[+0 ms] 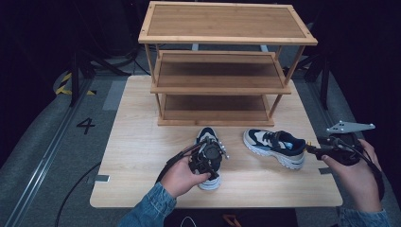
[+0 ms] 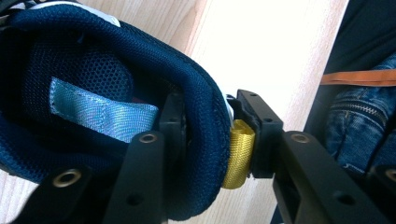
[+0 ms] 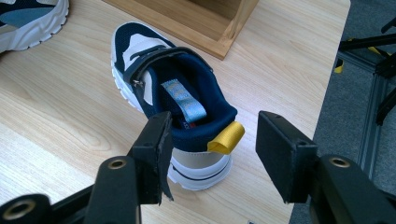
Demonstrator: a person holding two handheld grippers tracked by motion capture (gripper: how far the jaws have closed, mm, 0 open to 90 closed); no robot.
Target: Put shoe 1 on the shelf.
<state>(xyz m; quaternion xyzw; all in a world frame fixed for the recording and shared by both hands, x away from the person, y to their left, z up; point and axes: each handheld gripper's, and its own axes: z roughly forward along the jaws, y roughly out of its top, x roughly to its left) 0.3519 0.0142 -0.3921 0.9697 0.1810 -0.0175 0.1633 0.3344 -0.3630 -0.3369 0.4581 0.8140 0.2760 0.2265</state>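
Left gripper view looks right down into a blue shoe (image 2: 93, 116). One jaw is inside the shoe and the other is outside, against the yellow loop (image 2: 238, 154) at the heel. The left gripper (image 2: 210, 140) pinches the heel wall between them, so it is grasping that shoe.

High view shows this shoe (image 1: 209, 156) on the counter (image 1: 142, 142), just in front of the rack (image 1: 222, 71). Its toe points at the rack and its heel points back at the person. The left hand (image 1: 182, 177) comes at it from the heel end.

The other shoe (image 1: 274, 147) lies to the right, with its long side running across the counter. Its heel and yellow loop (image 3: 226, 138) point at the right gripper (image 3: 212, 154), which is the nearer one. That gripper's jaws stand apart on either side of the heel and do not press it, so it is released.

I think the next move is for the right gripper to go a bit forward and pinch that heel.
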